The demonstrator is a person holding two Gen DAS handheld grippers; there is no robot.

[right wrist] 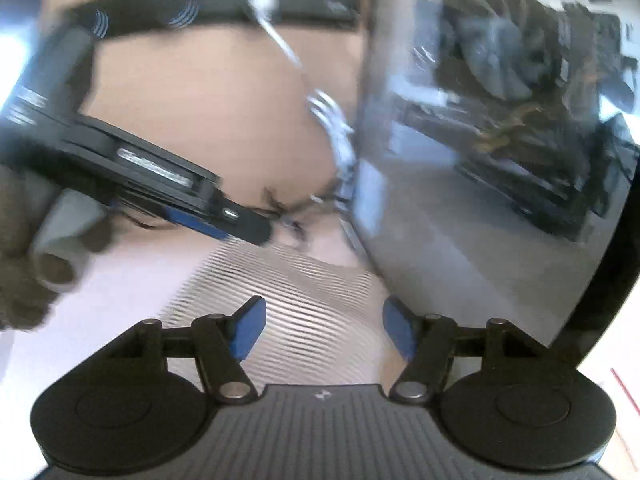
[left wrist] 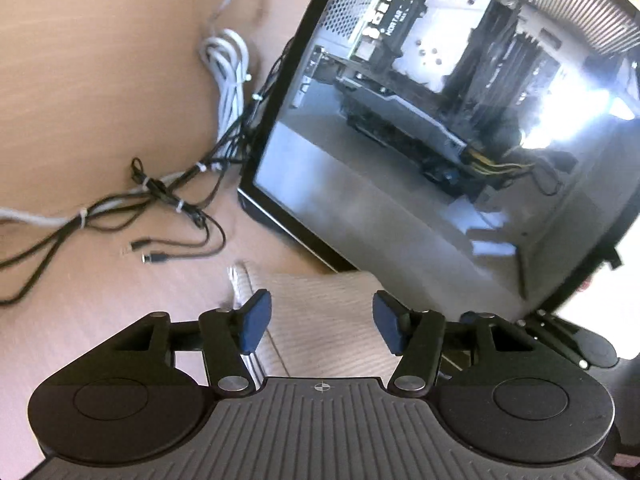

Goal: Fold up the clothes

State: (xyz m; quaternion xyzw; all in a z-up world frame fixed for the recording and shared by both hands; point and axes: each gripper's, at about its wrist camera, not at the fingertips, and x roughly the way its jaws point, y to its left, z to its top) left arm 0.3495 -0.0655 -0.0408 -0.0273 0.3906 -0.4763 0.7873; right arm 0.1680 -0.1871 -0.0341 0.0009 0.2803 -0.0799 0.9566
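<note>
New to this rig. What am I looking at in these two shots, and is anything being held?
No robot: a person carries handheld tongs, each with a fisheye camera looking out along its fingers. One picture is from the left tongs, the other from the right tongs. Both hover open over a pale ribbed garment on a wooden table; nothing is gripped. Beside it stand a glass-sided computer case and tied cables. The right view is blurred and also shows the left tongs from the side.

White lettering reading "MORTAR" stands on a black cover inside the glass-sided computer case.
</note>
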